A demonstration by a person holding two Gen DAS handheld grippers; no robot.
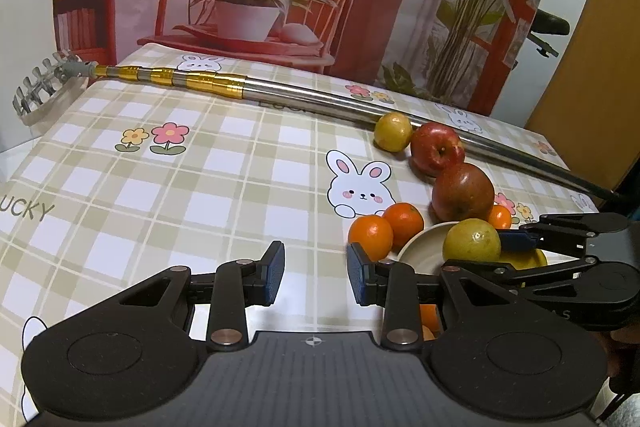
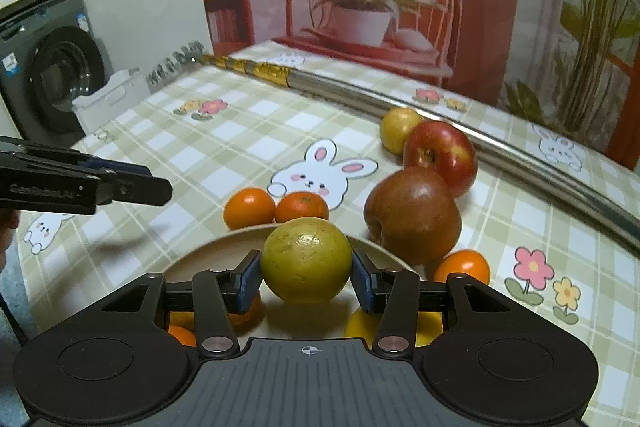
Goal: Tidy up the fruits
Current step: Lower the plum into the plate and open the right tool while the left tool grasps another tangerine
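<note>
left gripper [image 1: 316, 277] over the checked tablecloth [image 1: 160, 187], fingers spread with a gap, nothing between them. two oranges [image 1: 384, 227] side by side just left of the cream bowl [image 1: 420, 247]. right gripper [image 2: 307, 277] pinching a yellow-green citrus [image 2: 307, 259] between its blue pads, held over the bowl near its far rim. more orange and yellow fruit lower in the bowl, mostly hidden. brownish apple [image 2: 414, 213] next to the bowl on the right, small orange [image 2: 462, 267] in front of it, red apple [image 2: 440, 155] and yellow fruit [image 2: 398, 129] behind, against a long metal pole [image 2: 500, 147].
</note>
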